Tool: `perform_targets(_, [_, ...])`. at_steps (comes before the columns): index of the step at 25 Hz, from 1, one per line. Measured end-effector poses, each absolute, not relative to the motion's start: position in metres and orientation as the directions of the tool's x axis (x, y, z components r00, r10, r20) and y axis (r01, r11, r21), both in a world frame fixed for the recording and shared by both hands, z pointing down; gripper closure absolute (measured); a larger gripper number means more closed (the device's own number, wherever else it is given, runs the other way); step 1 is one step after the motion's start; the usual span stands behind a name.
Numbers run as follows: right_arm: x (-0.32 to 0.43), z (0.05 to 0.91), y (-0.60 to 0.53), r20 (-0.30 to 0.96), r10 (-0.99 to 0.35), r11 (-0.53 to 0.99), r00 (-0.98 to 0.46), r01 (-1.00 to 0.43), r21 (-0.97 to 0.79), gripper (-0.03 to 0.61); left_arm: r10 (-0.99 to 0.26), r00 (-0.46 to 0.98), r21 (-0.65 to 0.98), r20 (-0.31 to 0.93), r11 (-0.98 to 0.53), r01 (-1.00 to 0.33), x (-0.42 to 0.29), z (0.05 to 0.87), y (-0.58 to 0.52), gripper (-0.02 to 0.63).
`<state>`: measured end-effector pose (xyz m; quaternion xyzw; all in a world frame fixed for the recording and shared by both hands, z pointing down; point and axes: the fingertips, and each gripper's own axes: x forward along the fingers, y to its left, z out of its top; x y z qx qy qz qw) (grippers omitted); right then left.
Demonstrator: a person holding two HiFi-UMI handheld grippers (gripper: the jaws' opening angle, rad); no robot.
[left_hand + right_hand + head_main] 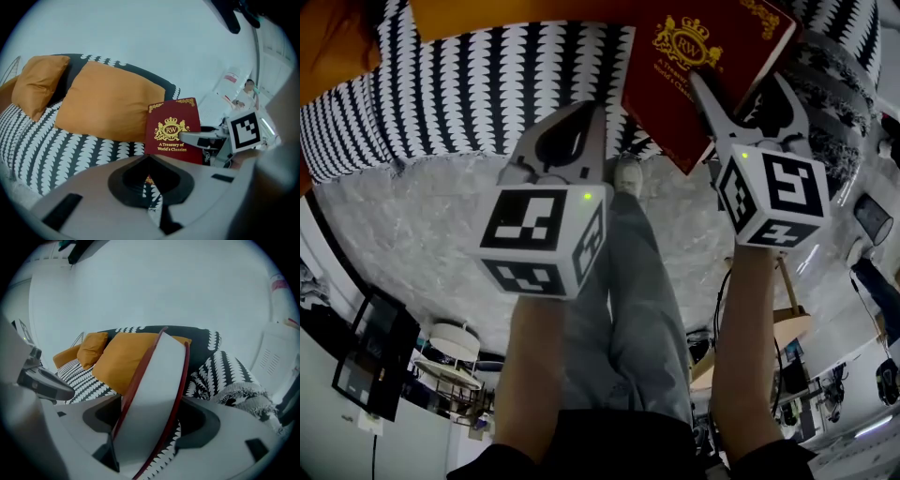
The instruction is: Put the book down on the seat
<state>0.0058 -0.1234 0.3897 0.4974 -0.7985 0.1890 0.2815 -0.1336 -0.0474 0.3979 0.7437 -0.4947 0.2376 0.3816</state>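
we record, at far left, a small orange cushion (pixel 35 84) and just beside it a larger orange cushion (pixel 108 103), both resting on the black-and-white patterned seat (pixel 56 145). below the seat's front edge, the head view shows a pale marbled floor (pixel 422 225). the left gripper (pixel 149 158) is clenched, its jaws meeting tip to tip with nothing between them; it hangs near the seat's front edge, apart from the book. to its right, the red book (pixel 171 129) stands upright in front of the larger cushion, its gilt crest and title facing the left gripper view. its lower edge is hidden behind the left gripper, so we cannot tell whether it touches the seat. the right gripper (pixel 150 408) is released: its jaws stand wide on either side of the book, one across the front cover, one behind the back. the white page block leans askew between them rather than sitting squarely clamped.
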Motion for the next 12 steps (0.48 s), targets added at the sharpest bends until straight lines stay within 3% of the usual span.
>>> perform_targets(4, [-0.006,0.384,-0.116,0.66,-0.687,0.408,-0.304,-0.913,0.005,0.21,-0.55,0.408,0.352,0.728,-0.211,-0.912,-0.151,0.392,-0.039,0.6])
perform_targets(12, [0.074,0.395,-0.11,0.649,-0.72,0.338,-0.244,-0.941,0.02,0.207,-0.523,0.434,0.366,0.733,-0.234,-0.9,-0.087,0.409,-0.041,0.6])
